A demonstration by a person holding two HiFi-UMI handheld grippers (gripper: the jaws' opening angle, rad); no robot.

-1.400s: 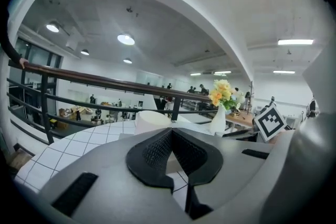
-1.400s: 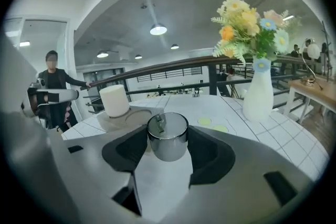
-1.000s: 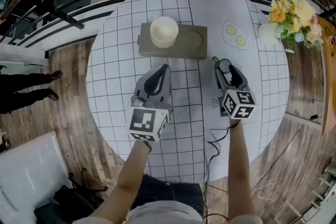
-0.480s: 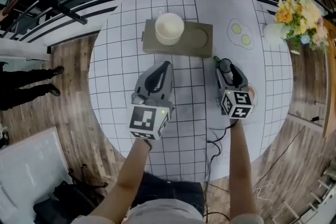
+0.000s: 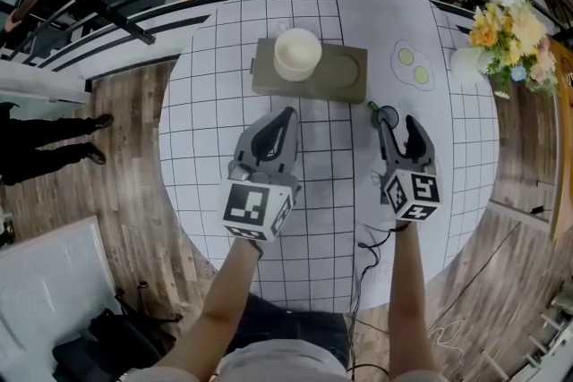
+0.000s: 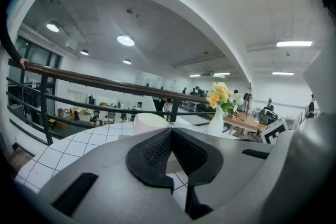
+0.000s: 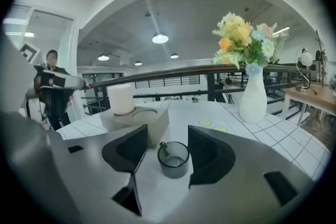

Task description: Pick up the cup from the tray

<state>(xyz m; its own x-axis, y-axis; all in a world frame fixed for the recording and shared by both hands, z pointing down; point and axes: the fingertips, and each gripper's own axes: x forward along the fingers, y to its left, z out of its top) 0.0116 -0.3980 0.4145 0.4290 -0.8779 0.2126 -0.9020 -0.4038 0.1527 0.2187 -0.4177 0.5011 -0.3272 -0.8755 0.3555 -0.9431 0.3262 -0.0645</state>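
A white cup (image 5: 297, 54) stands upright on the left end of a grey tray (image 5: 345, 74) at the far side of the round table. It also shows in the right gripper view as the white cup (image 7: 122, 98) on the tray (image 7: 137, 119). My left gripper (image 5: 286, 114) is shut and empty, just short of the tray; over its jaws (image 6: 170, 132) the cup (image 6: 149, 122) shows straight ahead. My right gripper (image 5: 397, 121) is open to the tray's right. A small dark glass (image 7: 173, 159) stands on the table between its tips, untouched.
The table wears a white gridded cloth (image 5: 206, 103). A white vase of flowers (image 5: 506, 36) stands at the far right edge, and two green dots are printed near it (image 5: 410, 63). A dark railing (image 5: 134, 4) curves behind the table. A cable (image 5: 372, 241) trails from the right gripper.
My right gripper's jaws have spread apart from the small glass and the gripper has lifted slightly. The left gripper has stayed where it was.
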